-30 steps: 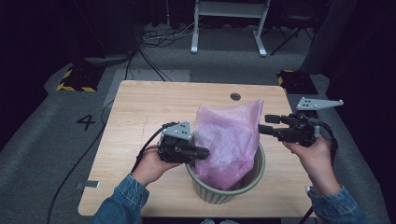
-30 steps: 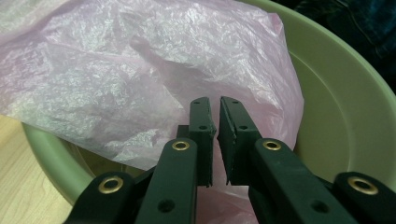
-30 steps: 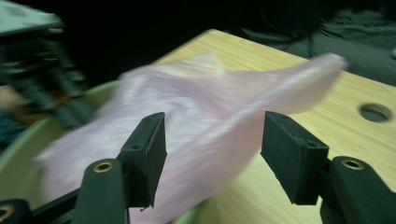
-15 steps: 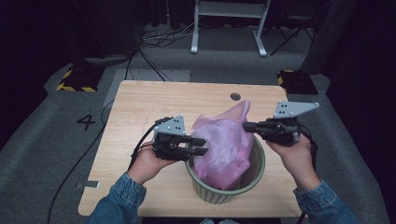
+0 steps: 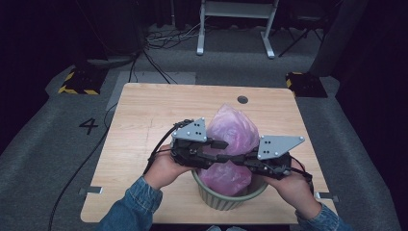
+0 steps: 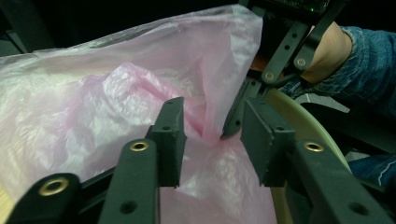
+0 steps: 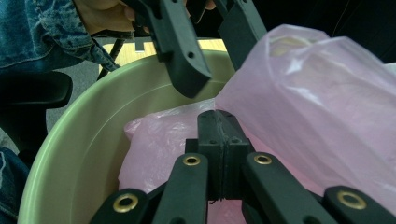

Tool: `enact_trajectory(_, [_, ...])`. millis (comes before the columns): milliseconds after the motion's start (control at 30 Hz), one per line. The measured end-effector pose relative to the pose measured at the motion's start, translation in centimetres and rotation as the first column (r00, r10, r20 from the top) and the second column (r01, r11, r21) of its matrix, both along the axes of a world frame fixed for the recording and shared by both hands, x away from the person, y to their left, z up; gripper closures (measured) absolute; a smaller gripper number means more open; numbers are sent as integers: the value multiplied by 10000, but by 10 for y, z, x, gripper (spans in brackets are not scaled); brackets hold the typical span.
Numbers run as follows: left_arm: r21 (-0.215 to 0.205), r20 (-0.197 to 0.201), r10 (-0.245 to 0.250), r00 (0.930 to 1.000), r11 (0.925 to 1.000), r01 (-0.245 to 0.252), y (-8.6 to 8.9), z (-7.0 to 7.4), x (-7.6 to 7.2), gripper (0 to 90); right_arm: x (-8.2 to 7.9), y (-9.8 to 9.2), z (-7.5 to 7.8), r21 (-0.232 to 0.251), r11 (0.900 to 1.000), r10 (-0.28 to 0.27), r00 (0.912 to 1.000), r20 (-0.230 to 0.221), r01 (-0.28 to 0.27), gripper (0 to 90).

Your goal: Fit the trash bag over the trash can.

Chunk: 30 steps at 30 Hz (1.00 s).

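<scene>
A pink plastic bag (image 5: 235, 127) stands in a pale green bin (image 5: 226, 199) near the table's front edge. My left gripper (image 5: 220, 150) reaches in from the left. Its jaws have just been opening and stand apart with loose bag film (image 6: 93, 102) between them, the pads not pressing. My right gripper (image 5: 236, 161) comes from the right over the bin, shut on a pinch of the bag. In the left gripper view its tip (image 6: 230, 131) nips the film where the folds meet. In the right gripper view its own jaws (image 7: 218, 121) are pressed together against the bag (image 7: 317, 93).
The wooden table (image 5: 159, 110) has a round hole (image 5: 242, 99) at the back. Both grippers crowd together above the bin rim (image 7: 93, 130). Cables trail off the table's left side. Grey floor and dark stands surround the table.
The right gripper has swung left from beside the bin to the bag and has shut on it. The left gripper has risen a little and opened, letting go of the bag.
</scene>
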<state>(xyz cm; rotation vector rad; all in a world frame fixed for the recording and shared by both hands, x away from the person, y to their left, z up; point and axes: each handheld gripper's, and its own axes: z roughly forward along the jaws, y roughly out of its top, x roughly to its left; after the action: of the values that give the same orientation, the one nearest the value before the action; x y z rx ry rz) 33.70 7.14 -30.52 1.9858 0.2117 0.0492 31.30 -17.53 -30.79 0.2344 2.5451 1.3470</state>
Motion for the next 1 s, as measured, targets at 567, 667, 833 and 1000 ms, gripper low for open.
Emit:
enact_trajectory(567, [84, 916, 630, 9938, 9979, -641, -2, -1, -5, 897, -4, 10, -5, -456, 9987, -214, 9997, -123, 208, 813])
enact_trajectory(667, [146, 899, 813, 9926, 9964, -830, 1, -3, -4, 897, -6, 3, -1, -304, 9992, -274, 9995, -173, 269, 759])
enact_trajectory(833, [451, 612, 962, 9935, 9941, -990, -2, -12, 0, 893, -5, -15, 12, 210, 9987, -449, 9986, -271, 455, 755])
enact_trajectory(1000, [491, 680, 856, 9940, 9948, -890, -6, -15, -1, 893, 0, -25, 23, 615, 9964, -577, 9981, -228, 590, 753])
